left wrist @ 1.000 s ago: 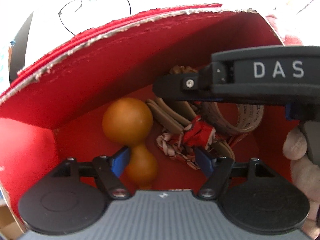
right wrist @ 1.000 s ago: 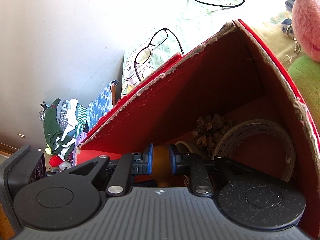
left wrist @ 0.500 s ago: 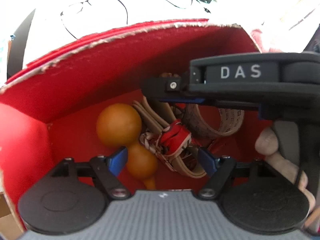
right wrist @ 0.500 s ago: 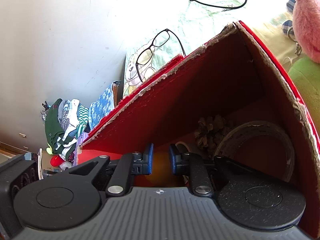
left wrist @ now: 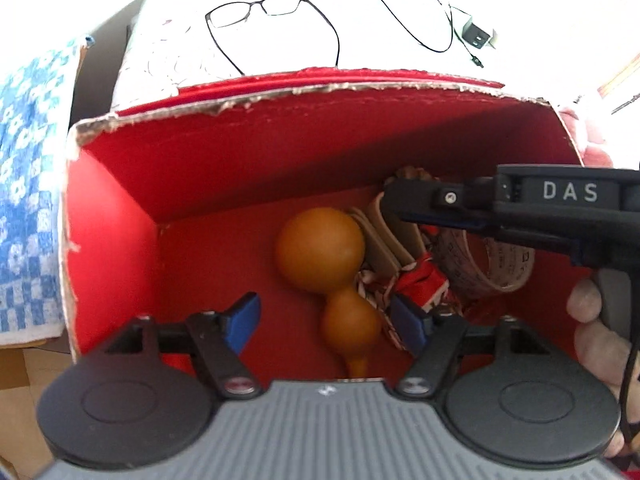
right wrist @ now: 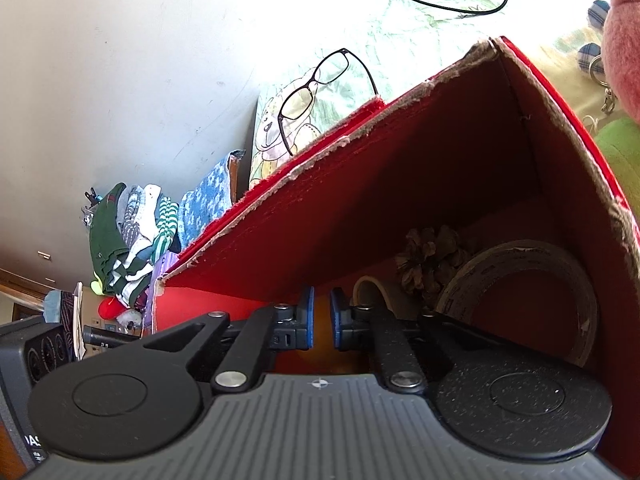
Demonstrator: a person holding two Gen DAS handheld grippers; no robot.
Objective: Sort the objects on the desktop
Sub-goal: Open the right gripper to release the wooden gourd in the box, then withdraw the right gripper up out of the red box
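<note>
The box is bright red inside and out, its torn rim showing pale grey-brown card. Just beyond the left gripper, the gourd is a plain orange-brown. Beside it lies a red-and-white patterned cloth, then a beige tape roll printed with dark marks. Both grippers are black with blue pads. Far left of the left gripper hangs a blue-and-white flowered fabric. The glasses have thin black frames.
</note>
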